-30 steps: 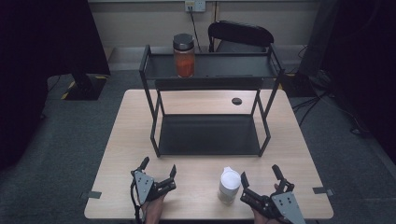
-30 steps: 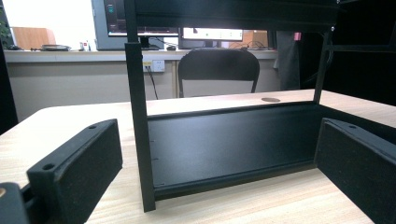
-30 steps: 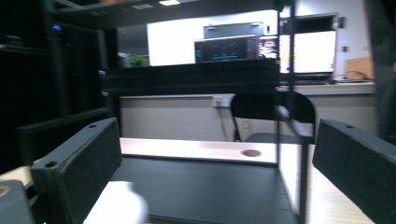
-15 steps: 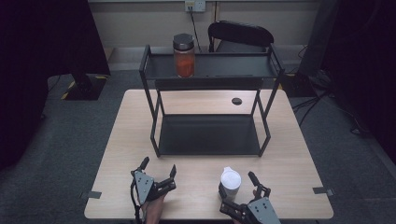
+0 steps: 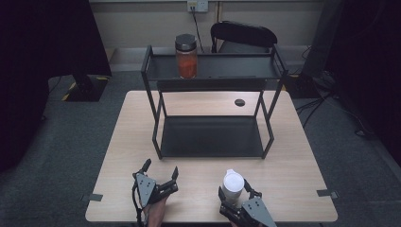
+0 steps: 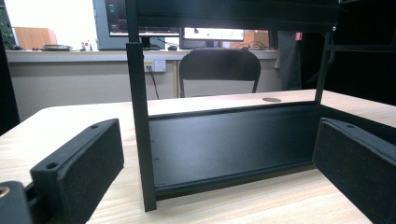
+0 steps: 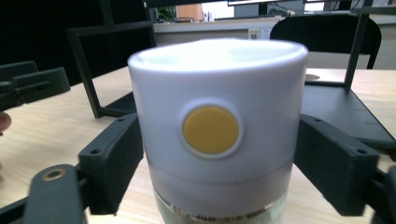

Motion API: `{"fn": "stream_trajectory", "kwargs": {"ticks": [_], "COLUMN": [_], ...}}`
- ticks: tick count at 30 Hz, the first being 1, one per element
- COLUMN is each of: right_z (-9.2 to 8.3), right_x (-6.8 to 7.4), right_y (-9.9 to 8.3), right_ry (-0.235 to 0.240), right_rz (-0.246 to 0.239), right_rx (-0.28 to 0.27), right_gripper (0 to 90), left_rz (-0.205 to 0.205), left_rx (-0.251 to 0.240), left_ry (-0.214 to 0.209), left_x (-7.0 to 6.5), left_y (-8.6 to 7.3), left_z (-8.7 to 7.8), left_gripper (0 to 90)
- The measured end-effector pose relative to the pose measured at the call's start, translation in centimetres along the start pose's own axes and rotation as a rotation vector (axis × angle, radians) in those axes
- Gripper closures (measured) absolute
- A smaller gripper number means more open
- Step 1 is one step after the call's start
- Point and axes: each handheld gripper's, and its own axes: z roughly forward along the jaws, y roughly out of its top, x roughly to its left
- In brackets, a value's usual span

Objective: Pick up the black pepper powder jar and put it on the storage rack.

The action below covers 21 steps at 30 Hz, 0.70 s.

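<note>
A jar with a white cap [image 5: 233, 183] stands near the table's front edge, right of the middle. My right gripper [image 5: 234, 193] comes at it from the front; its jaws have just been closing and both pads now press the jar's sides. In the right gripper view the white cap with its round yellow spot [image 7: 211, 129] sits between the two pads of my right gripper [image 7: 219, 154]. My left gripper [image 5: 161, 168] rests at the front left, open and holding nothing. The left gripper view shows that gripper [image 6: 215, 163] with its jaws wide apart, pointing at the rack's lower shelf [image 6: 233, 140].
A black two-level rack [image 5: 213, 137] stands mid-table. A glass jar with orange contents [image 5: 186, 56] sits on its top shelf at the left. A round hole [image 5: 239, 102] marks the tabletop behind the rack. A black chair [image 5: 243, 35] stands beyond the table.
My right gripper slid left to the white-capped jar and its jaws closed from wide open onto the jar's sides. The left gripper stayed put.
</note>
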Motion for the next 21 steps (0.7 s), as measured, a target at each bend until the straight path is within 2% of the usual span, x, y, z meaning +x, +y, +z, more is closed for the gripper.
{"fn": "stream_trajectory", "kwargs": {"ticks": [4,8,21], "right_z": [0.19,0.27,0.24], "right_x": [-0.01,-0.01,0.26], "right_y": [0.39,0.53,0.77], "right_ry": [-0.006,0.002,-0.011], "right_rz": [-0.001,-0.009,-0.033], "right_rx": [0.040,0.055,0.057], "right_gripper": [22.1,26.5,30.0], "left_rz": [0.000,0.000,0.000], "left_rx": [0.000,0.000,0.000], "left_ry": [0.000,0.000,-0.004], "left_x": [0.00,0.00,0.07], "left_y": [0.00,0.00,0.00], "left_z": [0.00,0.00,0.00], "left_gripper": [1.2,1.4,1.4]}}
